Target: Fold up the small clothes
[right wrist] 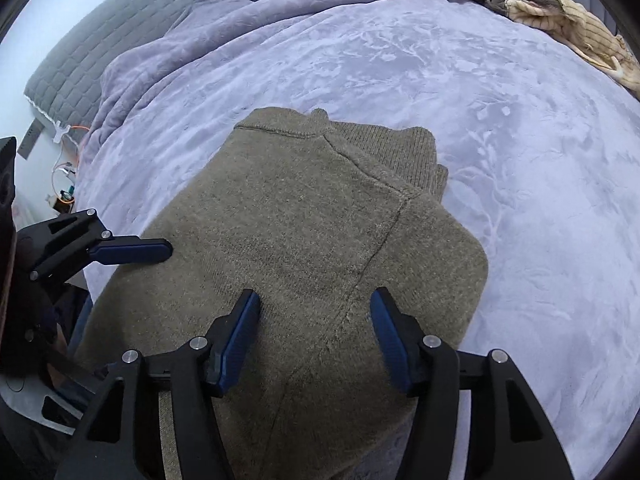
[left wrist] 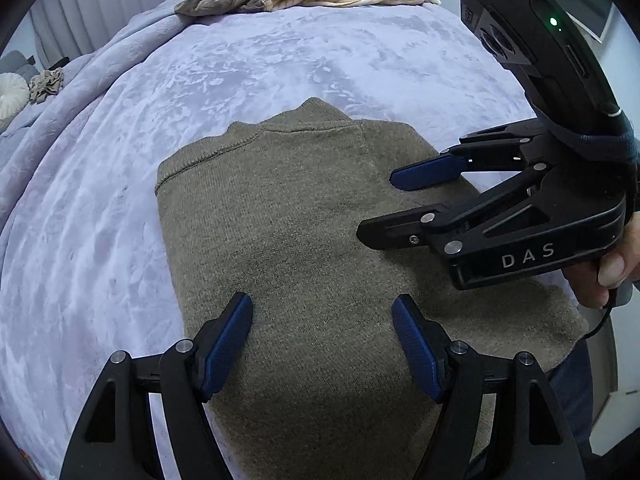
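Two claws over a folded sweater

The left gripper [left wrist: 322, 312] and right gripper [right wrist: 314, 310] hang open at bottom center, holding nothing, above the brown sweater [left wrist: 280, 208].

"DAS" on the right gripper [left wrist: 374, 208] body
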`<move>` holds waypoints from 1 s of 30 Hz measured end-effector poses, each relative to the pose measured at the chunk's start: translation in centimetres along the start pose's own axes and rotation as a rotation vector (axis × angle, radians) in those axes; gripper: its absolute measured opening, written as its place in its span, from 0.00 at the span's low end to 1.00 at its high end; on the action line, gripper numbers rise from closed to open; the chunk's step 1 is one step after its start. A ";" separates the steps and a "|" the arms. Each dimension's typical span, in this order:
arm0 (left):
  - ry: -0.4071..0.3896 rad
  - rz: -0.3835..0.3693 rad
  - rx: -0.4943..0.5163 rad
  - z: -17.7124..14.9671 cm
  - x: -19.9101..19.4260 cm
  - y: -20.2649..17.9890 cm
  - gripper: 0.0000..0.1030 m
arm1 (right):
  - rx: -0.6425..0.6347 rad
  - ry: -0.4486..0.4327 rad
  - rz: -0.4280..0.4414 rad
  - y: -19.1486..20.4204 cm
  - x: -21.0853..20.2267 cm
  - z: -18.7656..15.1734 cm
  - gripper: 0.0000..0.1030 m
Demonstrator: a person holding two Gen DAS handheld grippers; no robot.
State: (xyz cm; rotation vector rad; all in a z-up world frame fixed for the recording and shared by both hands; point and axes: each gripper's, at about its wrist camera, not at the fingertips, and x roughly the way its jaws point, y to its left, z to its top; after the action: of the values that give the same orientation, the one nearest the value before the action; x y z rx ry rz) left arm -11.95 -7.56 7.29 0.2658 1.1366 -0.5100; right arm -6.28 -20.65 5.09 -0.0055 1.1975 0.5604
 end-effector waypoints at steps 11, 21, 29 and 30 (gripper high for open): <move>0.009 0.090 -0.082 -0.3 -4.5 0.2 0.72 | 0.013 -0.111 -0.020 2.7 -6.5 -1.6 0.62; -0.046 0.203 -0.147 -1.1 -8.4 -0.4 0.85 | 0.073 -0.157 -0.239 7.0 -11.5 -3.9 0.78; -0.037 0.196 -0.205 -2.1 -8.4 0.1 0.92 | 0.066 -0.124 -0.342 8.5 -11.2 -5.2 0.78; -0.052 0.216 -0.196 -2.2 -8.5 -0.2 0.92 | 0.060 -0.123 -0.346 8.7 -11.1 -5.4 0.78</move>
State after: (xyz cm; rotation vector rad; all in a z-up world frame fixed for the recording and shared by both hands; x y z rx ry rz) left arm -16.55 -4.58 14.19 0.2008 1.0836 -0.2116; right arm -17.33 -19.23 15.33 -0.1235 1.0632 0.2171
